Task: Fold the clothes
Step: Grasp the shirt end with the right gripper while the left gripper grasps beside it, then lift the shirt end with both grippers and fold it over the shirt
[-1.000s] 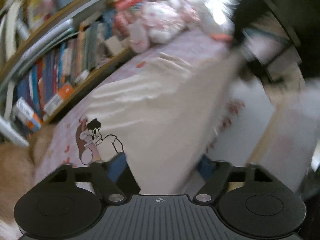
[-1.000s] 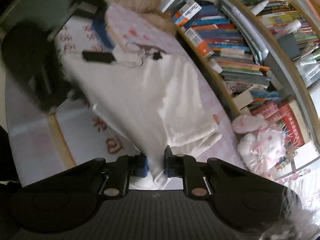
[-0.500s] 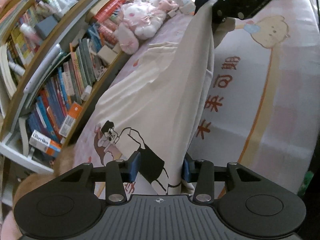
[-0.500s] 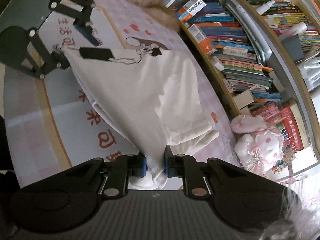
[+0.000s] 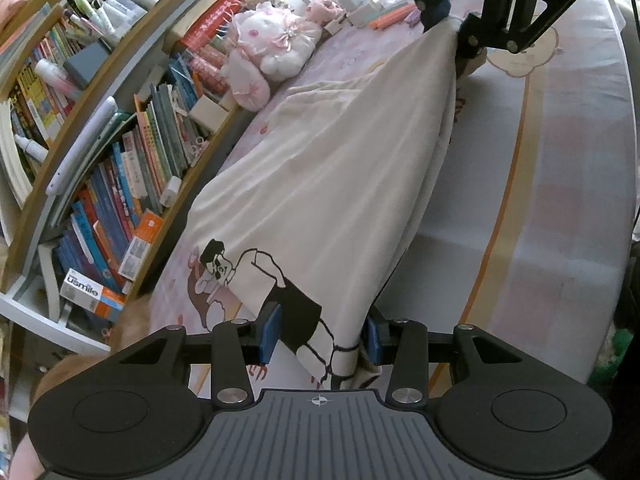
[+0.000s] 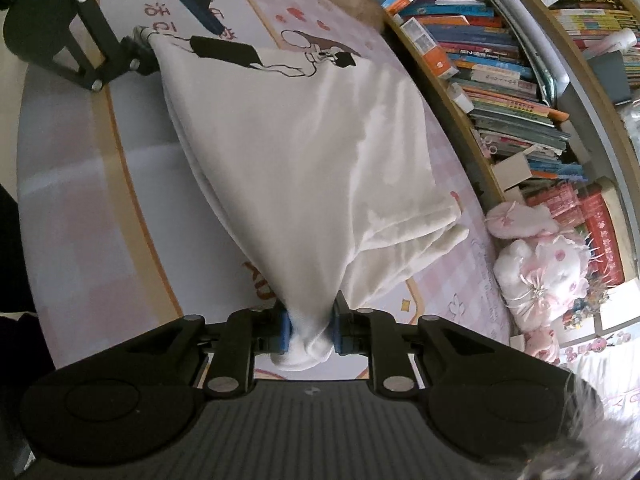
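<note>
Pink bedding [image 5: 552, 168] printed with cartoon figures and red characters fills the middle and right of the left wrist view; a crammed bookshelf [image 5: 100, 152] curves down its left edge, a box lettered "usmile" [image 5: 86, 294] low on it. Across the bedding stretches the cream T-shirt [image 5: 332, 184]. At bottom centre the left gripper [image 5: 320, 330] clamps its printed hem. The right gripper [image 6: 308, 330], its jaws opening, pinches bunched cloth.

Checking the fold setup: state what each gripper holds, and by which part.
Both hold the cream cartoon-print T-shirt: the left gripper by the bunched printed end, the right gripper, fingers opening, by the bunched plain end.
</note>
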